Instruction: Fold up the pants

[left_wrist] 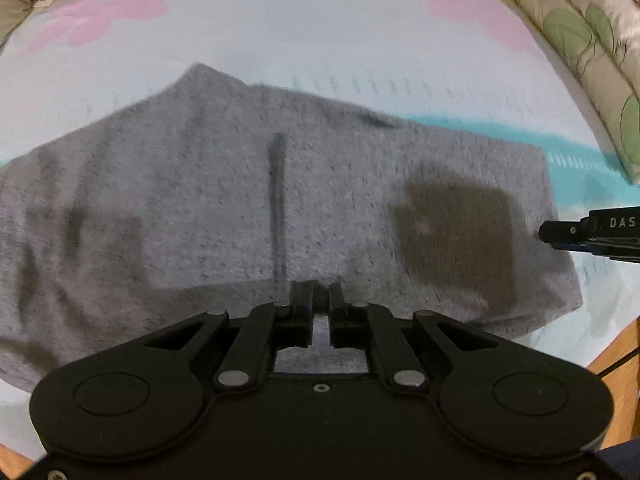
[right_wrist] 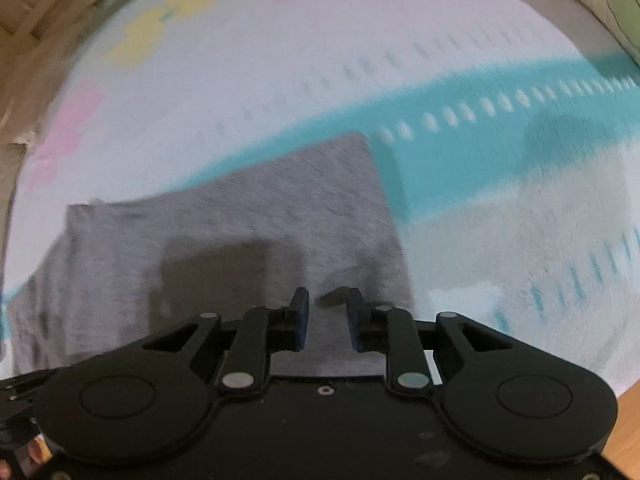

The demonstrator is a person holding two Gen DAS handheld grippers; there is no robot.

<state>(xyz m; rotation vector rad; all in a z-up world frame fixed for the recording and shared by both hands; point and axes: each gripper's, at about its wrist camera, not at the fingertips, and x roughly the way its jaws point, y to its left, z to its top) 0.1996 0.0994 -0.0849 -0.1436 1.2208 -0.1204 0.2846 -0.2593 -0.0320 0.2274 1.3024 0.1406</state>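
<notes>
Grey marl pants (left_wrist: 248, 208) are lying partly folded on a pastel bedsheet (left_wrist: 320, 32). Left gripper (left_wrist: 320, 292) is hovering nearly closed and empty; right gripper (right_wrist: 328, 300) is hanging part-open, empty, over the right edge. Next: pinching that edge.

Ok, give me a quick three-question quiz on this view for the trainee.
1. True or false: the grey pants lie on a bare wooden table.
2. The broad stripe across the sheet is: A teal, B red, C black.
3. Which gripper is over the pants' side edge with its jaws clearly apart?

Key: 1 false, they lie on the patterned sheet. 2 A. 3 the right gripper.
</notes>
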